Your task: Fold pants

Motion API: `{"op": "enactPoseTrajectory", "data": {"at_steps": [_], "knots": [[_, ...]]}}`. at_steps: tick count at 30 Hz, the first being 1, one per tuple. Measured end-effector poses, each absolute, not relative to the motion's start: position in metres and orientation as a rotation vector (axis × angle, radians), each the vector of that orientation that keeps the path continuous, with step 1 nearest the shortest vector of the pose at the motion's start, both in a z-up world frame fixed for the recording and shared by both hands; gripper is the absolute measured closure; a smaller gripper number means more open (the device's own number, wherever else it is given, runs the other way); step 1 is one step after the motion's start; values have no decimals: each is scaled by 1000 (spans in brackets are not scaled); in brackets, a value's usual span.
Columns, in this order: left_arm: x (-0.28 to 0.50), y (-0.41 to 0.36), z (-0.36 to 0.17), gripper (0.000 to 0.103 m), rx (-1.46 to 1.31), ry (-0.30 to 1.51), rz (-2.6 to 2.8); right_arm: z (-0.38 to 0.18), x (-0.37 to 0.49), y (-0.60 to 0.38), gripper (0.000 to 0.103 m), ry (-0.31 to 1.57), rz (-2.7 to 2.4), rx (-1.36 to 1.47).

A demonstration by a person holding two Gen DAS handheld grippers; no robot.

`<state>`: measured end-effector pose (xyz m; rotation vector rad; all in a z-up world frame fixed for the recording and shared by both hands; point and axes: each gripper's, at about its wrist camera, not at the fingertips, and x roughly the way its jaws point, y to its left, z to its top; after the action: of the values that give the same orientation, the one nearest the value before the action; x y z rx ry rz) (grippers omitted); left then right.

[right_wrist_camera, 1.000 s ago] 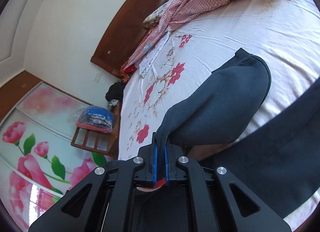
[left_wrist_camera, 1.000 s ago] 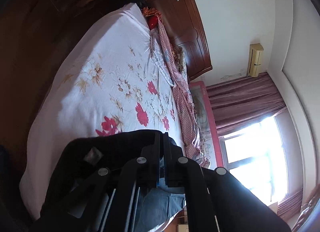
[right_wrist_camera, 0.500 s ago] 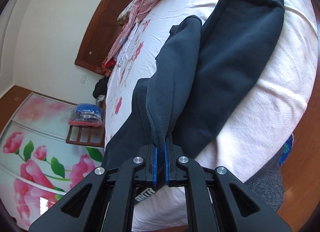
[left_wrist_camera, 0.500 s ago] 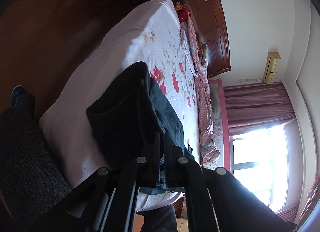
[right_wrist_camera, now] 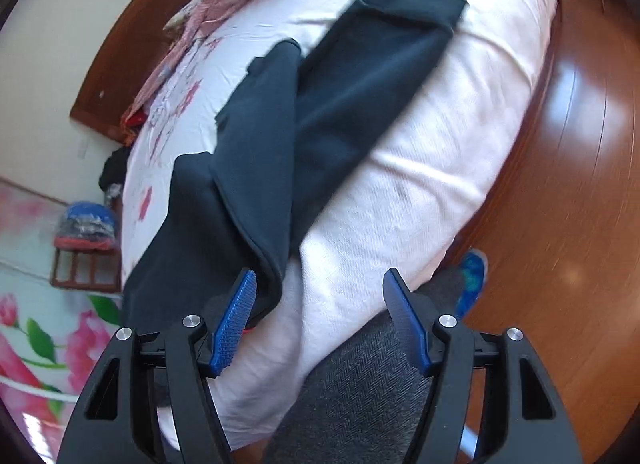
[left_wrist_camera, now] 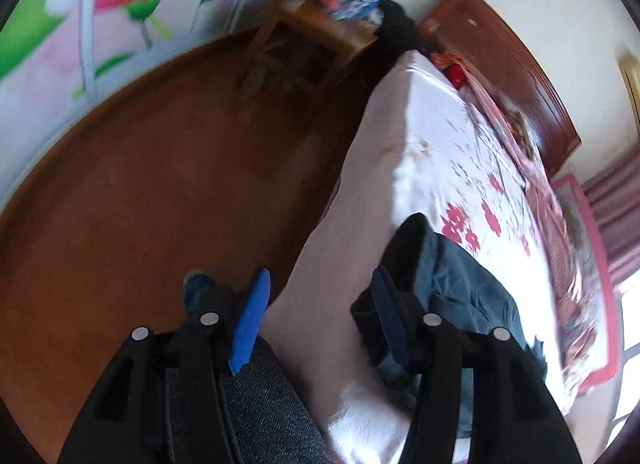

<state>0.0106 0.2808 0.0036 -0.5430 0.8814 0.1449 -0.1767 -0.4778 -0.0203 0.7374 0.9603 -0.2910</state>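
Lengthwise fold laid; pants along bed near edge. Left gripper, right gripper just opened, released, empty. Next: regrasp for crosswise fold.

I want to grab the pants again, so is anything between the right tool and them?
Nothing visible. The right tool hangs open over the bed, and the dark pants lie uncovered just beside its left finger.
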Motion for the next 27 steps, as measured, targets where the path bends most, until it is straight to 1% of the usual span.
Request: {"op": "enactPoseTrajectory", "data": {"at_steps": [2,4,5,6,10,12,15,18,21,22,23,24,25,26,27], "knots": [[19,239,27,18,-372,863,67,8,-143,-459,38,952,-250,555],[29,185,43,15,-236,852,-73,32,-103,-440,38,909,-229,413],[33,159,46,10,-189,857,-146,40,-77,-434,38,901,-212,370],[38,131,47,7,-147,875,-226,43,-55,-431,38,896,-223,338],[48,48,36,6,-97,938,-435,27,35,-420,38,935,-303,145],[52,18,28,6,-109,993,-493,5,75,-407,38,1014,-296,33],[49,-11,16,6,-140,1062,-554,-31,110,-393,38,1116,-336,-123],[40,-27,6,6,-114,1085,-588,-61,123,-394,38,1183,-417,-252],[34,-32,9,6,-70,1089,-598,-72,121,-414,38,1212,-405,-141],[33,-31,8,6,-71,1088,-590,-71,119,-418,40,1208,-387,-107],[32,-31,11,6,-73,1092,-592,-70,119,-422,63,1215,-353,-71],[36,-31,9,6,-77,1102,-588,-67,118,-424,73,1214,-333,-35],[38,-30,7,6,-85,1113,-579,-62,116,-427,77,1201,-317,-3],[41,-30,6,6,-96,1122,-576,-57,116,-428,84,1192,-301,24],[44,-29,4,6,-109,1132,-580,-49,113,-433,88,1170,-297,65]]}}
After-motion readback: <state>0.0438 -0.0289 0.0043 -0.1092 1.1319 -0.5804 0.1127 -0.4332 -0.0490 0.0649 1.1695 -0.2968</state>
